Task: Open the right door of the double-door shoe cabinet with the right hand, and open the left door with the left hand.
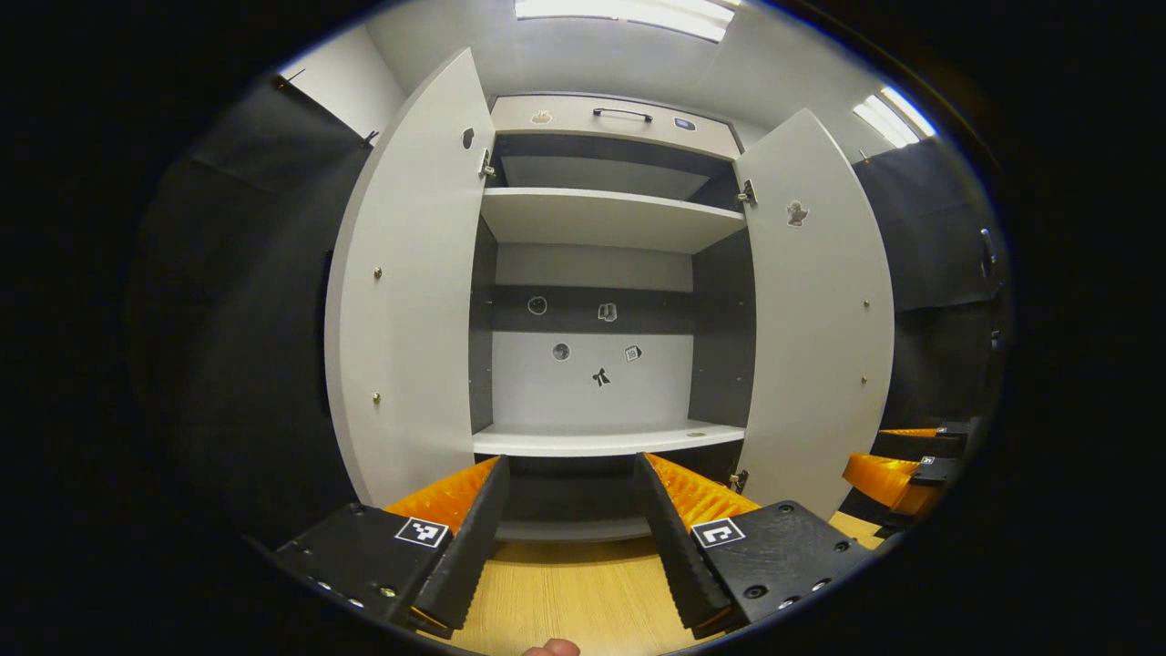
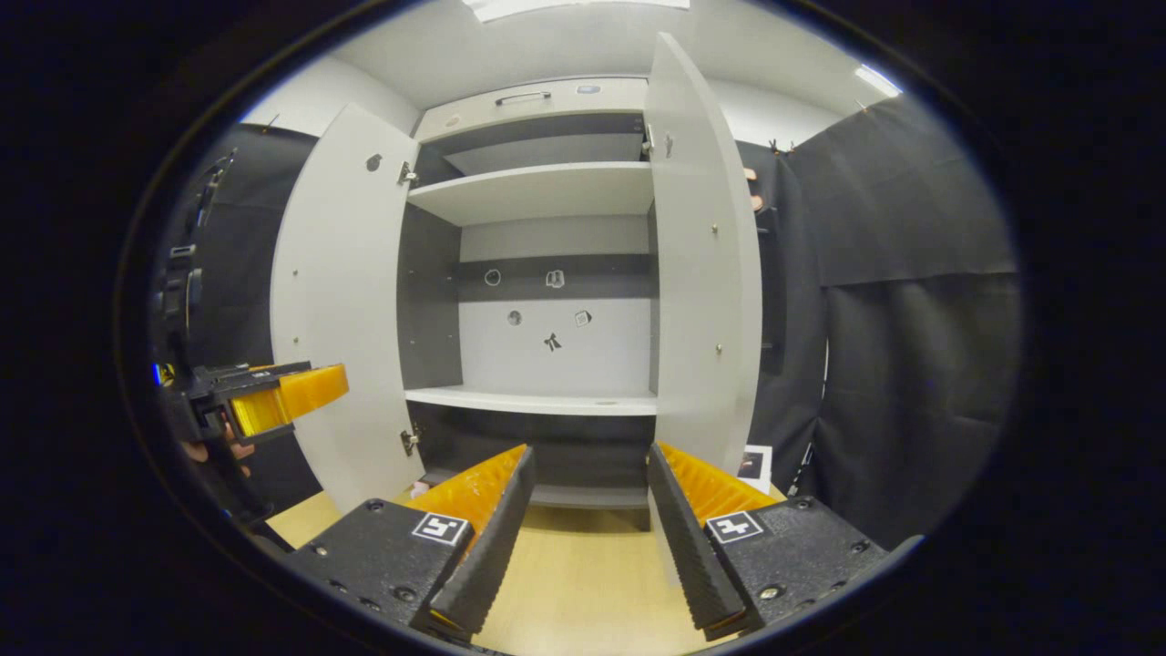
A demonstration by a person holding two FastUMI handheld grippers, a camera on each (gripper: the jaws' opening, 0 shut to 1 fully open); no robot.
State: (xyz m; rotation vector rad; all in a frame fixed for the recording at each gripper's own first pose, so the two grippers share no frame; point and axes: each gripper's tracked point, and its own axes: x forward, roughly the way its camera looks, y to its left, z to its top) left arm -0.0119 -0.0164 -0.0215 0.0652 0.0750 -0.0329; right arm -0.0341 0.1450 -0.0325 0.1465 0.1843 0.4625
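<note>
at shoe cabinet (image 1: pixel 592 219) left door (image 1: pixel 410 292), right door (image 1: pixel 820 310) swung wide; both hand-held grippers (image 1: pixel 569 528) (image 2: pixel 583 538) apart, backed off, job looks done.

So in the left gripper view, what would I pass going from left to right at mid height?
Black cloth wall → open left door → cabinet interior with stickers on its back panel → open right door → black cloth again.

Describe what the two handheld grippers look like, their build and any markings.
Each of the left gripper and right gripper has two long, wedge-shaped fingers with ridged, serrated inner faces. The fingers sit on black, textured blocks fastened with screws, and each block carries a small square black-and-white tag.
</note>
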